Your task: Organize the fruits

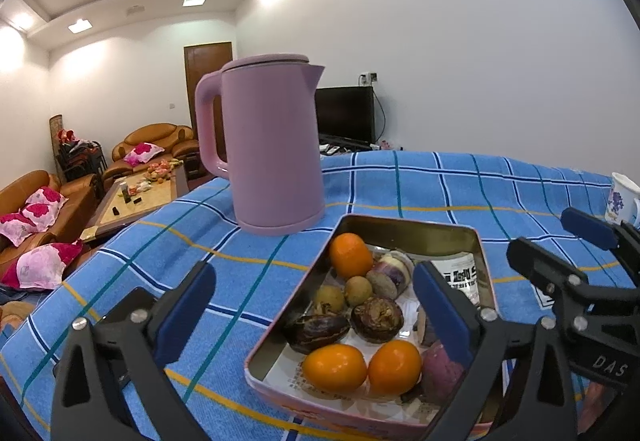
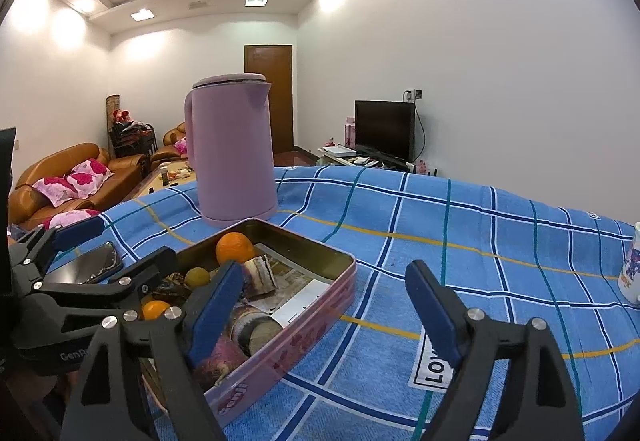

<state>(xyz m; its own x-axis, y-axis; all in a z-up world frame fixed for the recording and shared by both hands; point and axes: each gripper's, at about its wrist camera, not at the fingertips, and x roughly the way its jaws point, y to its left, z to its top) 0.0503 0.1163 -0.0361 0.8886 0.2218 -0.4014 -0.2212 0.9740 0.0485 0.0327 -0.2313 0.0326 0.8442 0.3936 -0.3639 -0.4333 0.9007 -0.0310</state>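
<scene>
Fruits sit in the tin, an open pink-sided box on the blue checked cloth, just in front of the pink kettle. Inside, w/ the tin as ref: one orange at the far end nearest the kettle, two more at the near end, and btwn them small brownish fruits plus a dark oblong one; purple-and-white pieces lie along the tin's right side, exact type hard to tell. Left gripper hangs over the tin's near end, jaws wide apart, nothing in them; its right finger is inside the tin, the left one over cloth outside the left wall. Right gripper is just right of the tin, jaws apart and empty, straddling the tin's right wall and bare cloth. A phone lies left of the tin, a mug well apart to the right. Judging by this, next pick isn't started. To do it well: choose one fruit w/ clearance, likely a near orange, centre both pads on it, avoid the wall, close gently since round fruit rolls.
</scene>
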